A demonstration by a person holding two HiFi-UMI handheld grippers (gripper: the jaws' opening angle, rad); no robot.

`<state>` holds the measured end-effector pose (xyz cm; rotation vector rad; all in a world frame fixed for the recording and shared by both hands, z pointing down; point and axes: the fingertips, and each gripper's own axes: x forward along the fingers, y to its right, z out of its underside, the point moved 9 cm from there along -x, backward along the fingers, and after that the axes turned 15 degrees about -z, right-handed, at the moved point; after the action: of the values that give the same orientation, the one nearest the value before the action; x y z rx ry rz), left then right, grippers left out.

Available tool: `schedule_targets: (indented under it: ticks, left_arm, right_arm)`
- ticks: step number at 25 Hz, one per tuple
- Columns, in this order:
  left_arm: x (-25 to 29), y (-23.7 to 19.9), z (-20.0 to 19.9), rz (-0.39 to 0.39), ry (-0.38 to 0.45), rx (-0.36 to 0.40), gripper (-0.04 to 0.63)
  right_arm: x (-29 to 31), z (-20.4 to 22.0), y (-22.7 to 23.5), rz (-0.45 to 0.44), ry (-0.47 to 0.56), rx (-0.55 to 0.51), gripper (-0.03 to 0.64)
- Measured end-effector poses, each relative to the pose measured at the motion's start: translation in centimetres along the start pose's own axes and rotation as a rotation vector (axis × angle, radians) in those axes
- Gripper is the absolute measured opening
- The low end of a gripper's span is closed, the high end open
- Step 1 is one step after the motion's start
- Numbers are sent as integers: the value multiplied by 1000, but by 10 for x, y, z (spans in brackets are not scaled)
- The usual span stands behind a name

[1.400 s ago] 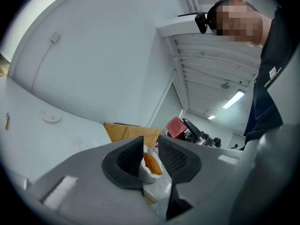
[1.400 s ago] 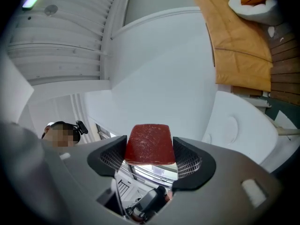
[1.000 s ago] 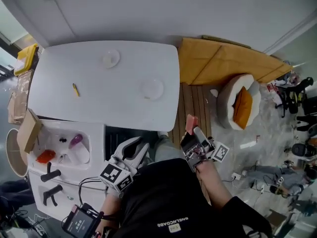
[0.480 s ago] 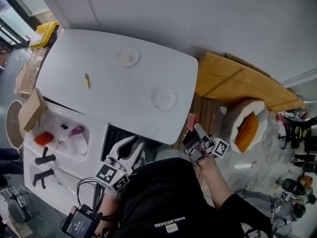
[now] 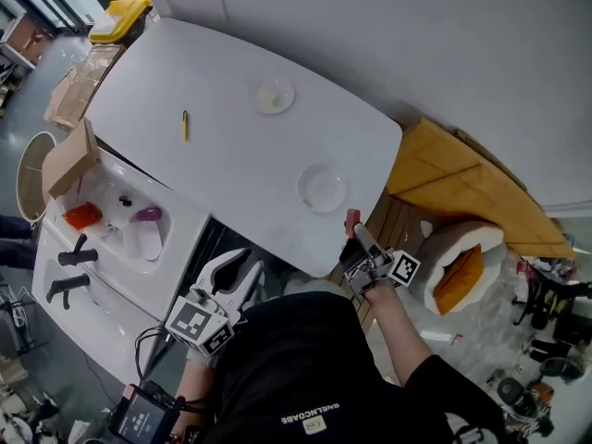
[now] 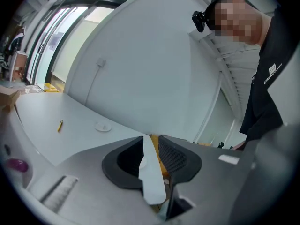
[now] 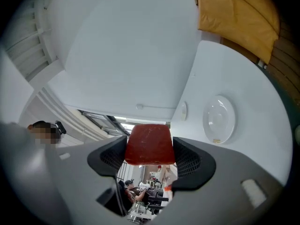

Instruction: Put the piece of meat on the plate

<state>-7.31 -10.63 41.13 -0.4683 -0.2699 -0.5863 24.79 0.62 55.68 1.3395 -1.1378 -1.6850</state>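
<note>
Just off the counter's [image 5: 231,146] near edge, the right gripper's [image 7: 149,156] jaws clench the piece of meat [image 7: 149,143]; carrying it over the plate [image 5: 323,189] seems next. Left gripper's [image 6: 151,142] jaws ajar, empty.

White table [image 5: 231,146] bears plate [image 5: 323,189], saucer [image 5: 275,96] (and pencil [image 5: 184,125]).

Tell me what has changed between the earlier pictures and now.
The right gripper, still shut on the piece of meat, has moved from over the floor to the edge of the table, close to the nearer plate. Nothing was taken or let go. The left gripper stays low and empty.
</note>
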Motion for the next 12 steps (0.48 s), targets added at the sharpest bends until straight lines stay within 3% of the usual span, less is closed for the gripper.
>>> schedule_targets:
  ticks: [12]
  left_arm:
    - [-17, -3, 11, -193, 5, -61, 110]
  right_arm:
    - [6, -17, 77, 127, -141, 115, 308]
